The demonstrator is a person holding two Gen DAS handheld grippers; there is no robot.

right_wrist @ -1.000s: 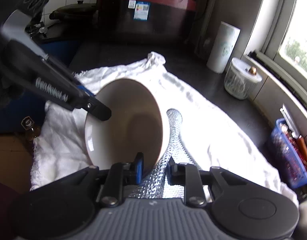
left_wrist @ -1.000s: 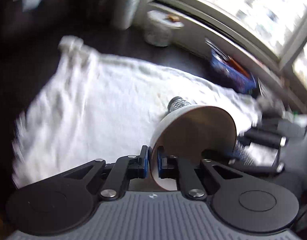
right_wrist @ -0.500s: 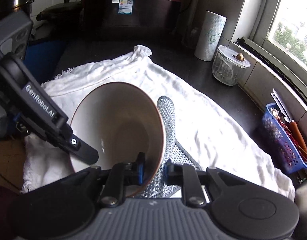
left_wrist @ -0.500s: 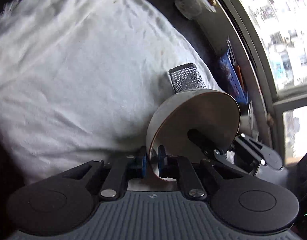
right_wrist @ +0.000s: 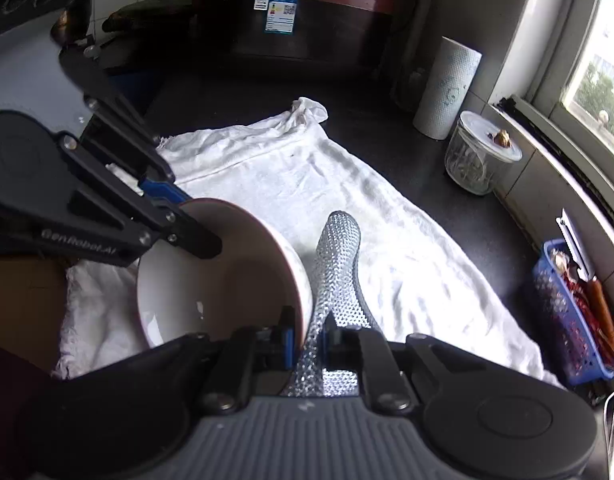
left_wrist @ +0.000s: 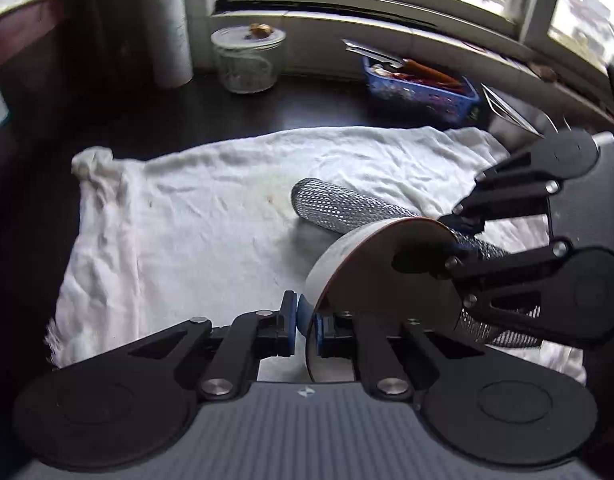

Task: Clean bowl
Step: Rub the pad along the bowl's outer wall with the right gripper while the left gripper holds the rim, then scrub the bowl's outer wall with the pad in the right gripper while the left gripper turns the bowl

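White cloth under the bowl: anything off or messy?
The white cloth lies rumpled, its far corner bunched into a knot. A small brownish stain sits beside the silver mesh scrubber. No spill or damage shows.

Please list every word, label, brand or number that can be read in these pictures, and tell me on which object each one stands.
"GenRobot.AI": white letters on the black arm of the left gripper, seen in the right wrist view.
Blue and white sticker on the dark red cooker: its print and small code square are too small to read.
Paper towel roll: a faint printed pattern, no readable words.
Nothing else bears readable text.
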